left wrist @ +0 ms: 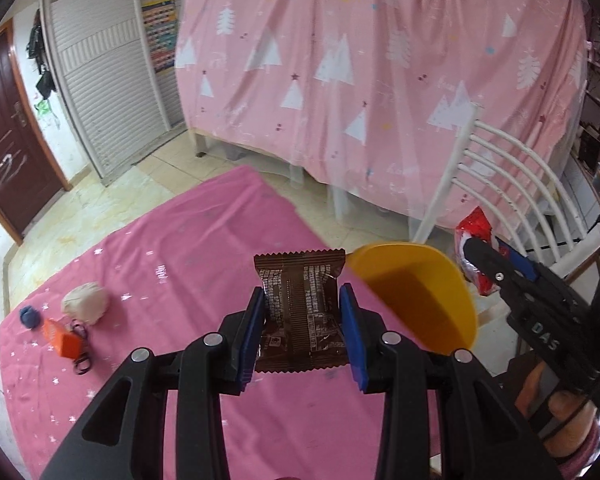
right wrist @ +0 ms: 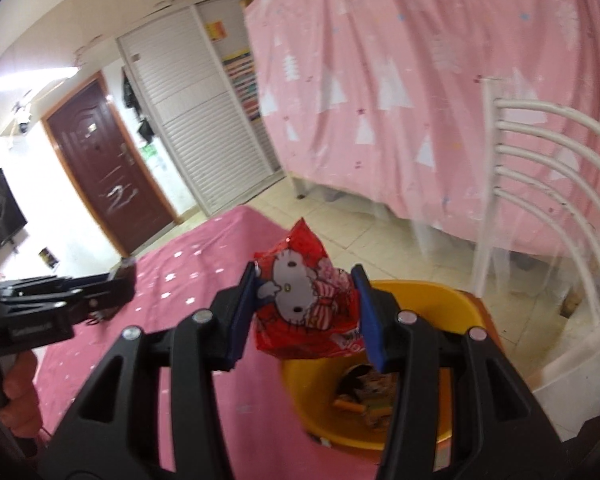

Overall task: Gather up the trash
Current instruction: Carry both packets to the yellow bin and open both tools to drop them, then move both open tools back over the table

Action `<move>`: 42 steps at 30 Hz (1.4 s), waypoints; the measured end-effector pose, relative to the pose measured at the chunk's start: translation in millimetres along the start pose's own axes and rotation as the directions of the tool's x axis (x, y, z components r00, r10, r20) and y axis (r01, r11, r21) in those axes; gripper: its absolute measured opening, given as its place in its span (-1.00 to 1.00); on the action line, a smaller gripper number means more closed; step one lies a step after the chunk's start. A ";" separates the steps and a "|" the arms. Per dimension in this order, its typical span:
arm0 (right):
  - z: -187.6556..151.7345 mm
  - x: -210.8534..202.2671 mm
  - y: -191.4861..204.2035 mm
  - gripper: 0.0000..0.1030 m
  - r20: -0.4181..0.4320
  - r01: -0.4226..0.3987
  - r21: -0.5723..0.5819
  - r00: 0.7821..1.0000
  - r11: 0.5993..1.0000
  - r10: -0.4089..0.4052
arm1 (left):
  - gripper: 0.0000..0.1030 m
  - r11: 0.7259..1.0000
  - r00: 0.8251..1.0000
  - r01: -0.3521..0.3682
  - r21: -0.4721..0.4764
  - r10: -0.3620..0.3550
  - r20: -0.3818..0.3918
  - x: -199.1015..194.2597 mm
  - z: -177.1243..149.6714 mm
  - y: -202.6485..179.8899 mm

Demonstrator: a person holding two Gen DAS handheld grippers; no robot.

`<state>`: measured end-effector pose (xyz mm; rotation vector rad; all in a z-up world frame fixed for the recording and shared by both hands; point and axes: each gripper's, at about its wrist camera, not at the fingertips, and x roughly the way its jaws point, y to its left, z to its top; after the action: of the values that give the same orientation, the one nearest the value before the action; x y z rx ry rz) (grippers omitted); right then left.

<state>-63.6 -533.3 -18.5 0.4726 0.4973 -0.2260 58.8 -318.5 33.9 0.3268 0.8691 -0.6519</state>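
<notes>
My left gripper [left wrist: 302,312] is shut on a brown snack wrapper [left wrist: 300,300] and holds it above the pink table [left wrist: 172,264], just left of the yellow bin [left wrist: 420,300]. My right gripper [right wrist: 306,312] is shut on a red Hello Kitty wrapper [right wrist: 304,300] and holds it over the near rim of the yellow bin [right wrist: 420,300], which has several pieces of trash inside. The red wrapper [left wrist: 474,240] and right gripper also show at the right of the left wrist view.
On the table's left lie a crumpled white paper ball [left wrist: 86,303], a small blue scrap [left wrist: 30,316] and an orange box [left wrist: 62,338] with clips. A white chair [left wrist: 512,184] stands behind the bin. A bed draped in pink cloth [left wrist: 380,60] fills the background.
</notes>
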 end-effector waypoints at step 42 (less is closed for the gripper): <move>11.2 17.7 39.5 0.52 -0.011 -0.055 -0.012 0.998 0.998 0.055 | 0.34 0.996 1.000 -0.019 -0.091 0.021 0.016 -14.1 28.9 44.8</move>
<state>-31.3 -506.0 -3.9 0.4756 0.4958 -0.1680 98.6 -293.7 63.1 0.2474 0.8760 -0.5940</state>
